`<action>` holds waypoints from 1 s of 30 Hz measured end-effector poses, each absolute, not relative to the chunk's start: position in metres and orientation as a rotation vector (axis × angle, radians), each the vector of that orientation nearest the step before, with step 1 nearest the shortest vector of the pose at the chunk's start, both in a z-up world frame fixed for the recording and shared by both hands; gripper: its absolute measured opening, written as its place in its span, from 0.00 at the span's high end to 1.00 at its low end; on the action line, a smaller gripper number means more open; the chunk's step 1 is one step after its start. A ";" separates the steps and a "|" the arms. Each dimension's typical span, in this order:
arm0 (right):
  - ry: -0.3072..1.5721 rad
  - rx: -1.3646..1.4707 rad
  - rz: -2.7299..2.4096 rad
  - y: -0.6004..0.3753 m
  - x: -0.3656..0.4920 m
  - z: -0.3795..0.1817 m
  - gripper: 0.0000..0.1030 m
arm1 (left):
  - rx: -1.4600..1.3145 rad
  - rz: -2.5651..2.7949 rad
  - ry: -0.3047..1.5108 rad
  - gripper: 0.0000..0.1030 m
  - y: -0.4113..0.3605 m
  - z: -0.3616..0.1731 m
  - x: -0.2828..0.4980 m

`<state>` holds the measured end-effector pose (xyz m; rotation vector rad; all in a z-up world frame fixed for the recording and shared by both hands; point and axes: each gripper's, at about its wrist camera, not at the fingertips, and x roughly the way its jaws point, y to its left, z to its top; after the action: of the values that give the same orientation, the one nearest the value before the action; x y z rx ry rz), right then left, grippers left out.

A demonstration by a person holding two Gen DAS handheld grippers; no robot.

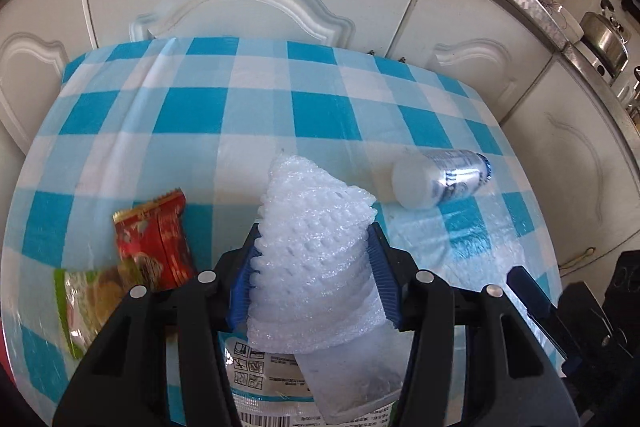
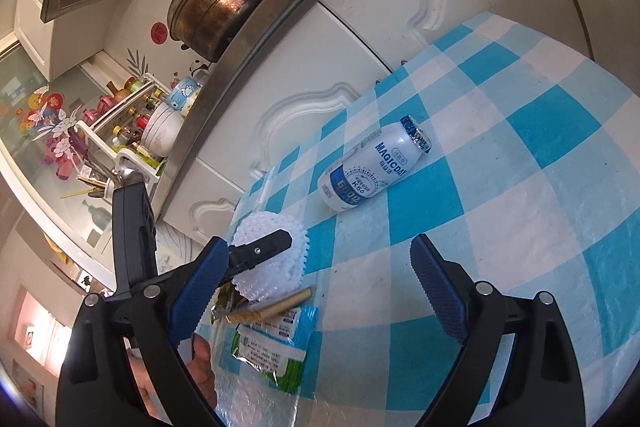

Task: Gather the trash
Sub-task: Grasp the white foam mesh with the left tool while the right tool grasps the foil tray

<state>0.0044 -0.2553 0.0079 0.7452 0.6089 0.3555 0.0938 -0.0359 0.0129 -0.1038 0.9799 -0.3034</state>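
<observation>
A table is being covered by a blue-and-white checked cloth [image 1: 256,107], seen filling the middle of both views, with white panelled cabinet doors [image 1: 248,7] rising behind it along the top of the left wrist frame. A steel counter edge [image 2: 248,27] is being crossed diagonally through the right wrist view; a tarnished lidded pot [image 2: 212,15] is being shown on it at upper centre-left, with crockery and bottles crowded at middle left. A white foam fruit net [image 1: 316,247] is being gripped by the left gripper [image 1: 316,251] at lower centre of the left wrist frame, its blue pads pressed into both flanks; the net is being seen as a ribbed, perforated, crumpled cone, wider at its base, lifted above the cloth. A white yoghurt bottle [image 2: 372,167] with blue print and a foil top is being seen lying on its side at centre of the right wrist view, apart from both grippers. A red snack wrapper [image 1: 160,239] is being shown at lower left, just above a green one [image 1: 88,303]. A printed plastic bag [image 1: 260,379] is being seen beneath the net. The right gripper [image 2: 316,287] is being held spread wide, nothing between its fingers.
</observation>
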 end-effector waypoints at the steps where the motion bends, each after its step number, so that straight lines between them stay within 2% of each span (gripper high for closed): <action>1: 0.614 0.742 0.365 -0.253 0.004 0.008 0.11 | -0.121 -0.312 0.982 0.49 -0.036 0.013 0.088; 6: 0.652 0.693 0.418 -0.241 0.004 0.009 0.11 | -0.212 -0.342 0.958 0.49 -0.028 0.016 0.057; 9: 0.686 0.650 0.450 -0.231 0.004 0.009 0.11 | -0.275 -0.314 0.876 0.49 -0.008 0.025 0.041; 18: 0.790 0.430 0.465 -0.186 -0.002 0.010 0.11 | -0.362 -0.221 0.805 0.49 0.046 0.048 0.007; 30: 0.849 0.157 0.373 -0.144 -0.006 0.005 0.11 | -0.362 -0.108 0.837 0.49 0.091 0.060 -0.057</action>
<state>-0.0059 -0.1444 0.0048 0.1571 0.8485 0.3725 -0.0574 0.0911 0.0605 -0.3620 0.8374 -0.1078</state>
